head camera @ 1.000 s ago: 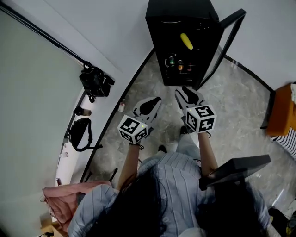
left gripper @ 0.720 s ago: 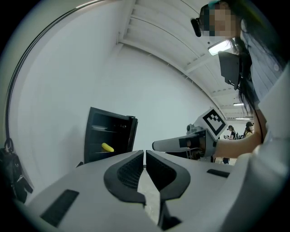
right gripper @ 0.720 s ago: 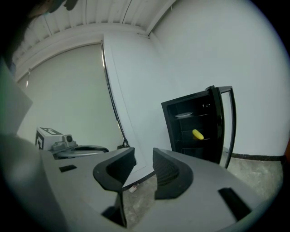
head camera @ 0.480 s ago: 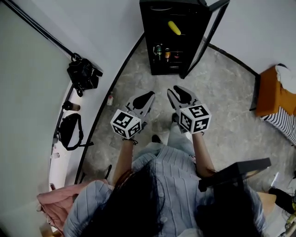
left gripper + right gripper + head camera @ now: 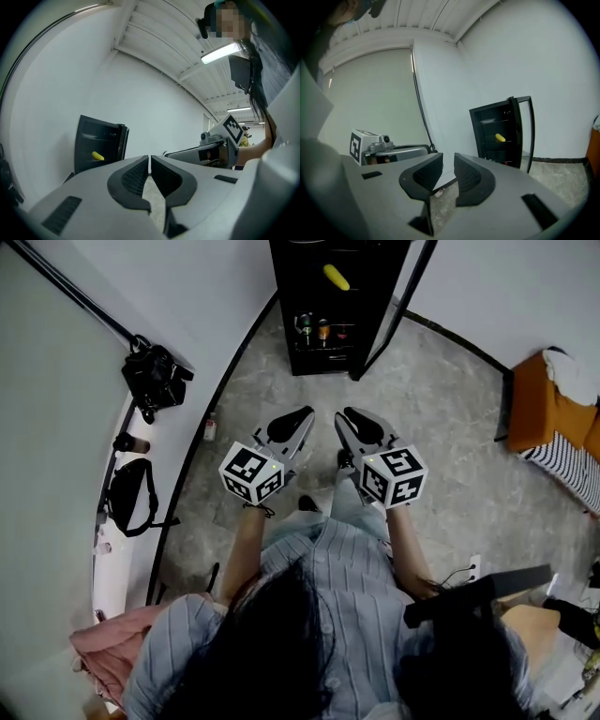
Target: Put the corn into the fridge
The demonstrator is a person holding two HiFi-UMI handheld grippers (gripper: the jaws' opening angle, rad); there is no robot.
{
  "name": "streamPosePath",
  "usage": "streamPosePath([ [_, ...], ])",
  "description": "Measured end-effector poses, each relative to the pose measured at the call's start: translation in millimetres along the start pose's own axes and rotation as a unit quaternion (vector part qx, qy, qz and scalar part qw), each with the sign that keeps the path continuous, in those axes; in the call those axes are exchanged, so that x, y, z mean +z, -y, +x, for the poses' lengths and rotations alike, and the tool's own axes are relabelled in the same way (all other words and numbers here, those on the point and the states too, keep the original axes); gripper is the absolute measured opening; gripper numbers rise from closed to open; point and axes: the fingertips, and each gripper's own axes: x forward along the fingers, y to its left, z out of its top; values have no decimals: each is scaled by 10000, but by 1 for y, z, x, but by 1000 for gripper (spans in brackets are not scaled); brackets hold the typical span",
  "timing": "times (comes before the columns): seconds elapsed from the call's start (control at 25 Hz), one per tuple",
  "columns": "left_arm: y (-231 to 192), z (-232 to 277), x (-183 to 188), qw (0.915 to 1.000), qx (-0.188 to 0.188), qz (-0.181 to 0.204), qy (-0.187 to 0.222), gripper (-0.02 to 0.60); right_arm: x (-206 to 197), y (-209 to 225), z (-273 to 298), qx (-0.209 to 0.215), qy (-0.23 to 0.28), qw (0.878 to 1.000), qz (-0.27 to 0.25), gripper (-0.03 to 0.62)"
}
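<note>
Blue-grey striped cloth, the person's shirt (image 5: 328,568), fills the near edge of the head view, and both forearms reach forward from it. The left gripper (image 5: 302,413) has its jaws clenched: in the left gripper view (image 5: 149,158) the dark ribbed pads meet at the tips with nothing caught between them. Just beside it, the right gripper (image 5: 345,414) has its jaws closing on nothing: in the right gripper view (image 5: 448,157) a narrow gap shows between the pads, with only floor behind it. Both grippers hang above the grey marbled floor (image 5: 441,427), their noses aimed towards the far wall.

Well beyond the jaws stands the black fridge (image 5: 280,296) with its door (image 5: 392,301) swung open to the right. The corn (image 5: 336,277) lies inside on an upper shelf, well apart from both grippers. It shows as a small yellow shape left of the left gripper's tips (image 5: 97,155) and up and right of the right gripper's tips (image 5: 500,137). Bottles (image 5: 322,331) stand on a lower shelf beneath it.
</note>
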Motion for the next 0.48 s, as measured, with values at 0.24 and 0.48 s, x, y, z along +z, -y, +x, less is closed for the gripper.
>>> streamPosePath([
  [0.24, 16, 2, 1, 9998, -161, 70, -17, 8, -4, -12, -9, 21, -29, 9999, -135, 69],
  [0.48, 16, 0, 1, 9999, -150, 82, -10, 9, -6, -15, -9, 40, -47, 9997, -239, 54],
])
